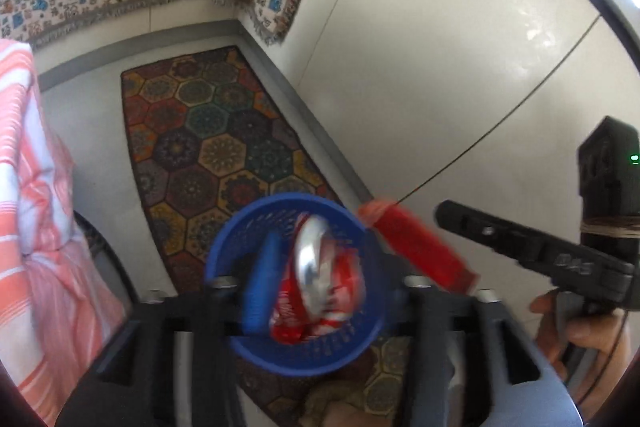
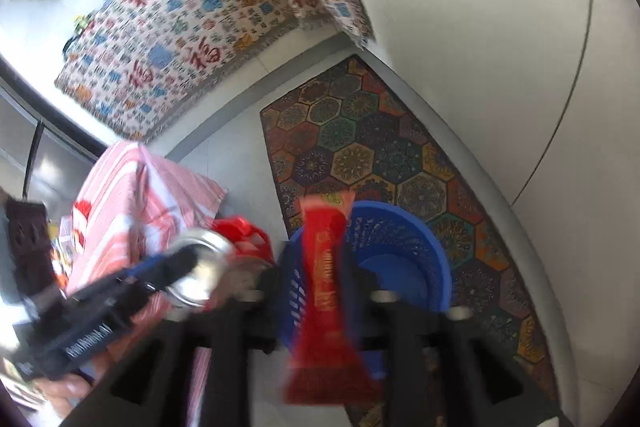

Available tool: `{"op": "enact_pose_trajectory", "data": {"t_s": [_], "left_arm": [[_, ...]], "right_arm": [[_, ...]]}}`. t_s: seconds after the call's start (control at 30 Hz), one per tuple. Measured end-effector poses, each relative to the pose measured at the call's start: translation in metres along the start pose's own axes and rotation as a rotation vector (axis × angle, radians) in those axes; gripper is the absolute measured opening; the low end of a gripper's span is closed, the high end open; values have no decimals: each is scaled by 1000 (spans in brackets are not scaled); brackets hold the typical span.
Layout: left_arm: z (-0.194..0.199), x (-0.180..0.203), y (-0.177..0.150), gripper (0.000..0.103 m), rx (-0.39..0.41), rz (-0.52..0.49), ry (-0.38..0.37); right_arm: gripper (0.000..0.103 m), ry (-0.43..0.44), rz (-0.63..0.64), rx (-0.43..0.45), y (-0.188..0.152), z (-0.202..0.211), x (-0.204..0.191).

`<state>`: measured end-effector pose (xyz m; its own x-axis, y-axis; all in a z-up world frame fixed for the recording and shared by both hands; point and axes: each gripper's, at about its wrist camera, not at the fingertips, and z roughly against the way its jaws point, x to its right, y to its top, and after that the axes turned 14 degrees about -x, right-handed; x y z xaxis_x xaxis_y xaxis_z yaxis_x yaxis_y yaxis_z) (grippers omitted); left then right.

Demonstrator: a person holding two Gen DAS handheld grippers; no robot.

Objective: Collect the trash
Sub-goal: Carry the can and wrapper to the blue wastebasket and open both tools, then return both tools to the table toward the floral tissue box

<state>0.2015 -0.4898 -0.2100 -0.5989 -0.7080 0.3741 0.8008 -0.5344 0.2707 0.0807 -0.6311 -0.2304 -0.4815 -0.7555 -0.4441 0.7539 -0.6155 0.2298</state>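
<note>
Above the blue basket [image 1: 296, 355], the left tool [image 1: 316, 291] stands part spread, the crushed can [image 1: 320, 279] between its fingers. Right tool [image 2: 324, 287] stands likewise with the red wrapper [image 2: 324, 291], over the near rim. Advise centring both over the basket before letting go.

one can [image 1: 320, 267]; one wrapper [image 2: 326, 291]; one basket [image 2: 416, 227]; one rug [image 1: 208, 135]
</note>
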Motion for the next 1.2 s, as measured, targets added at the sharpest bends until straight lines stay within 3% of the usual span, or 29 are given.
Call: {"op": "enact_pose_trajectory", "data": {"t_s": [0.03,0.13,0.27,0.4,0.53,0.63,0.87,1.03,1.2], "left_arm": [[-4,-2,0,63,5,11,8],[3,-8,-7,63,7,43,9],[45,-5,-32,66,73,14,52],[100,-7,-71,81,134,4,125],[135,-28,-114,86,146,39,205],[149,-56,-154,86,125,100,245],[186,-125,-242,86,110,226,371],[221,-180,-287,86,148,345,427],[244,-244,-311,86,168,466,480]], "right_arm": [[47,9,-7,4,0,-1,3],[47,-7,4,27,0,4,2],[47,-49,47,107,0,22,-14],[47,-109,130,212,-6,42,-49],[57,-121,234,303,-15,55,-97],[57,-106,322,324,-24,53,-138],[57,-45,549,231,-65,18,-238],[57,-9,748,123,-117,-24,-310],[57,6,830,25,-156,-64,-357]]}}
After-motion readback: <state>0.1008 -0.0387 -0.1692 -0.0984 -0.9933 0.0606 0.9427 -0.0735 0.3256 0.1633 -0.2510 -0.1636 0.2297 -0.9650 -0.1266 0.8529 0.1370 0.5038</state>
